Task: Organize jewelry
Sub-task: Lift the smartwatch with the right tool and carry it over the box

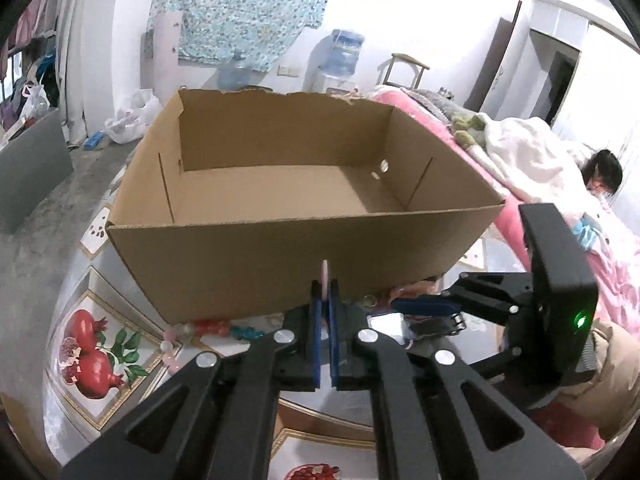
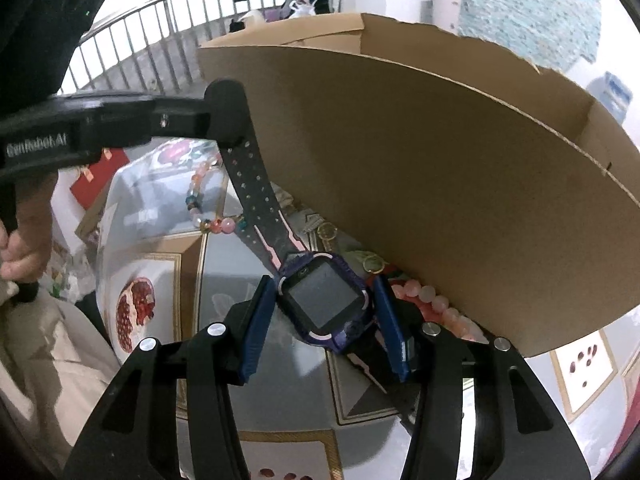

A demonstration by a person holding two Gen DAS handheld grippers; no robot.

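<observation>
Jaws of left gripper (image 1: pixel 325 312) pressed together on the tip of the watch (image 2: pixel 322 304) strap, just short of the cardboard box (image 1: pixel 280 248) front wall. Jaws of right gripper (image 2: pixel 320 322) spread either side of the watch face; contact not discernible. Watch low against the box's near wall, over the tabletop (image 2: pixel 224 264). Bead bracelets (image 2: pixel 208 216) lying at the box's base. Judged step: lifting watch for deposit. Next move requires clearing the box's front rim. Box interior vacant; ample room above.
</observation>
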